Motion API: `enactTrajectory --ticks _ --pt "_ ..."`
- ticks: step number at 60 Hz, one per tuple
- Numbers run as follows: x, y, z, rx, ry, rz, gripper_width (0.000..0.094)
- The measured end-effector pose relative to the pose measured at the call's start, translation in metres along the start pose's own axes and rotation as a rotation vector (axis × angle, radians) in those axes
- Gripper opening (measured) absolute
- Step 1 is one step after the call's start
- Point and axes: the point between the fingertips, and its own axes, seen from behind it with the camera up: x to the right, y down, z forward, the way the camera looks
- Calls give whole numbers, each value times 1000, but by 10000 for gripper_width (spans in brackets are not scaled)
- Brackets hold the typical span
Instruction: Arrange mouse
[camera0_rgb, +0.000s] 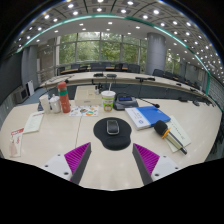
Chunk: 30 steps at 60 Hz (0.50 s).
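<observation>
A pale beige table (60, 140) carries a dark round mouse pad (113, 131) near its middle, with the mouse (112, 127) on it. Behind stand a red-capped bottle (63, 97) and a green-printed cup (108, 100); a blue book (148, 116) and a yellow-handled tool (172, 137) lie to one side, papers (33, 122) to the other

red bottle (64, 97), green cup (108, 100), blue notebook (147, 116)
</observation>
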Motion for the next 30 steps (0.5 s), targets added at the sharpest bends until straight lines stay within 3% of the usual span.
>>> enactTrajectory --ticks 14,30 --pt "-11 33 -118 39 3 -33 859" --pt "-1 35 -169 89 31 -57 857"
